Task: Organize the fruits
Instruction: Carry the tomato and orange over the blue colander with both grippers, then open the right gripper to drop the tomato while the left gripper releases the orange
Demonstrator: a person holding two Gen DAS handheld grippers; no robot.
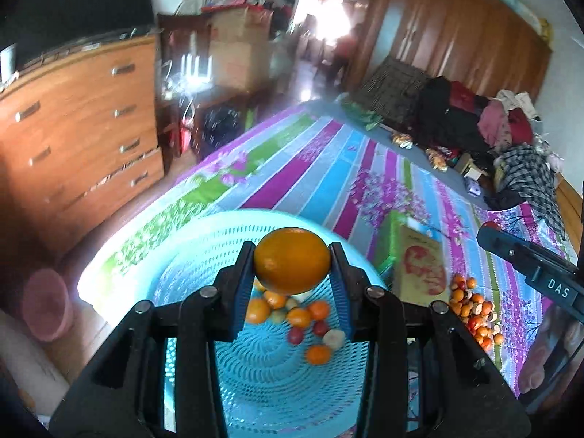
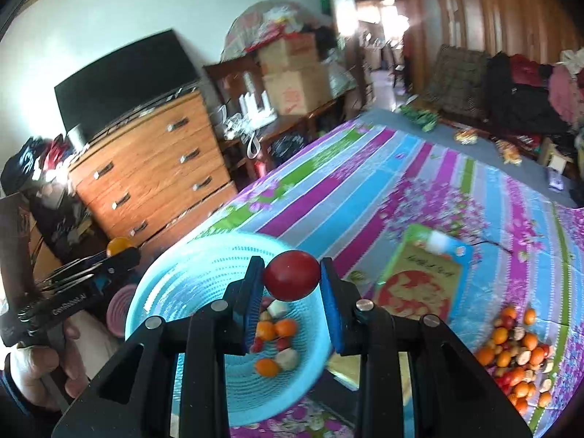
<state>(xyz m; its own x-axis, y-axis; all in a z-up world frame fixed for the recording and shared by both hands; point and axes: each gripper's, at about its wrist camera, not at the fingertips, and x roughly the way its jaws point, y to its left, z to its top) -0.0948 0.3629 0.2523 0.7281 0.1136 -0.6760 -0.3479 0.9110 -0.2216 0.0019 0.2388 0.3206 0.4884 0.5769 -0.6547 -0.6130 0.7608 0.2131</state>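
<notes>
My left gripper (image 1: 292,261) is shut on an orange fruit (image 1: 292,259) and holds it above the light-blue mesh basket (image 1: 146,255). Several small orange, red and pale fruits (image 1: 303,317) lie in the basket. My right gripper (image 2: 292,273) is shut on a red fruit (image 2: 291,274) above the same basket (image 2: 171,273). A pile of loose fruits (image 2: 514,357) lies on the bedspread to the right; it also shows in the left wrist view (image 1: 472,310). The left gripper with its orange fruit (image 2: 118,246) shows at the left of the right wrist view.
The basket sits on a striped floral bedspread (image 2: 365,189). A green-and-gold packet (image 2: 419,284) lies between basket and fruit pile. A wooden dresser (image 2: 153,168) stands left of the bed. Clothes and bags (image 1: 474,120) are heaped at the far end.
</notes>
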